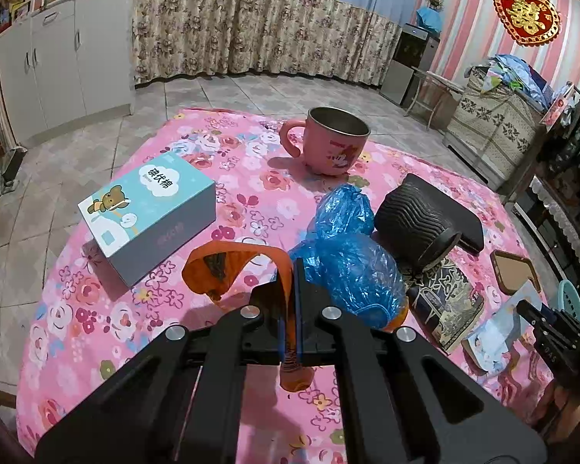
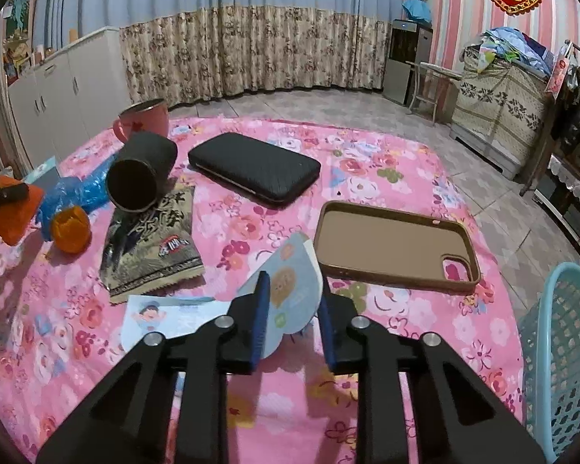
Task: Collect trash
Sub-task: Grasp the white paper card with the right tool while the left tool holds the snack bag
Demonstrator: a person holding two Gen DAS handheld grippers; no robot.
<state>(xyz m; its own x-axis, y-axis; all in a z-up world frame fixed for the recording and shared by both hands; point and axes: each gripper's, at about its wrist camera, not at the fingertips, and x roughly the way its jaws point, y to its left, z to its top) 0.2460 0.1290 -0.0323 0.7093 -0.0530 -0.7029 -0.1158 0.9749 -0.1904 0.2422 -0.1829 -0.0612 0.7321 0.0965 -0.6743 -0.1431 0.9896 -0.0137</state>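
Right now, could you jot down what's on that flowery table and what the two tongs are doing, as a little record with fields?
surface: pink floral tablecloth
left tongs: shut on a thin orange plastic wrapper
right tongs: jaws astride a curled pale blue paper leaflet, a gap on the right
trash nearby: crumpled blue plastic bag, dark patterned snack packet
other items: pink metal-lined mug, tipped black ribbed cup, black wallet, brown phone case, light blue bear-print box
bin: turquoise plastic basket, right edge
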